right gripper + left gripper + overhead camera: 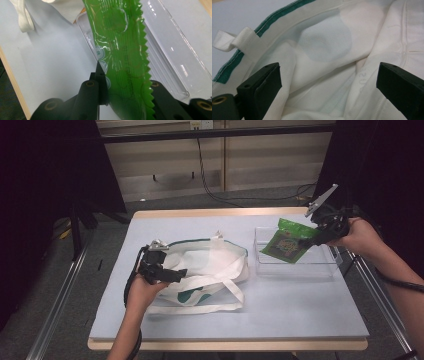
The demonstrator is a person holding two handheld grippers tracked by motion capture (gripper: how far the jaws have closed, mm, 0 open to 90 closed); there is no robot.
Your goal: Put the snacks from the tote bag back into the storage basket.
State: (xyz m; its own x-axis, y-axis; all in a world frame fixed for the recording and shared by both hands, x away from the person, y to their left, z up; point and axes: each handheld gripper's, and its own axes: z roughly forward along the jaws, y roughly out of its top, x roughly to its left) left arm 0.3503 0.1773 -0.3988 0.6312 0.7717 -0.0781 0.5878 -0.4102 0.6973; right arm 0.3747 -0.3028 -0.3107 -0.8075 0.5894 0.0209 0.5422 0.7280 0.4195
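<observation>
White canvas, edged in green, is what we meet first: a tote bag [210,265] lying flat at the middle of the pale blue table [300,310], its long white straps [227,295] trailing toward the person's side. We see the left gripper [172,274] at the bag's left end, and in the left gripper view its two black jaws stand wide apart with the bag's pale lining [324,75] between them, gripping nothing; a white strap loop [229,41] and the green hem [274,18] run along the upper left. Faint reversed lettering shows through the cloth near the right jaw, but we cannot read it. The right gripper [314,239] is clenched on a green snack packet [289,241], held tilted above a clear plastic tray [295,267] at the table's right. In the right gripper view the packet's [122,62] zigzag edge rises between the closed jaws. Its printed label is too blurred for us to read.
</observation>
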